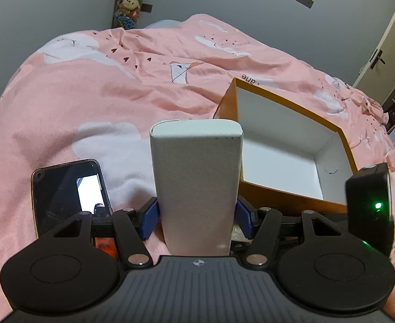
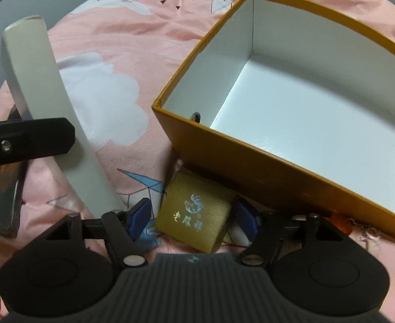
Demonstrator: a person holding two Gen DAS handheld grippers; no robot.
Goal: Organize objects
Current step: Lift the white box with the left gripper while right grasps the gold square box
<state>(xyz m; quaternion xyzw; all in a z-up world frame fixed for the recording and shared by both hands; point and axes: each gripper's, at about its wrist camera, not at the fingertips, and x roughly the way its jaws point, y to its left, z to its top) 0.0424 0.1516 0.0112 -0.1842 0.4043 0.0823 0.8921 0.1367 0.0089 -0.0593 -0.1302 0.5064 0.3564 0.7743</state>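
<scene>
One orange box (image 2: 251, 161) with a bare white inside lies on the bed ahead of both claws. Left claw (image 1: 196, 215) clamps a tall white box (image 1: 197, 177); right claw (image 2: 194, 215) stands wide around a small gold box (image 2: 197, 212).

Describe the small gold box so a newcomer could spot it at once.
Find the big orange open box with a white inside, on the pink bedspread. Against its near outer wall sits the gold box, between the right gripper fingers. It alone is brushed gold with shiny blue-silver print; the tall box nearby is plain white.
</scene>
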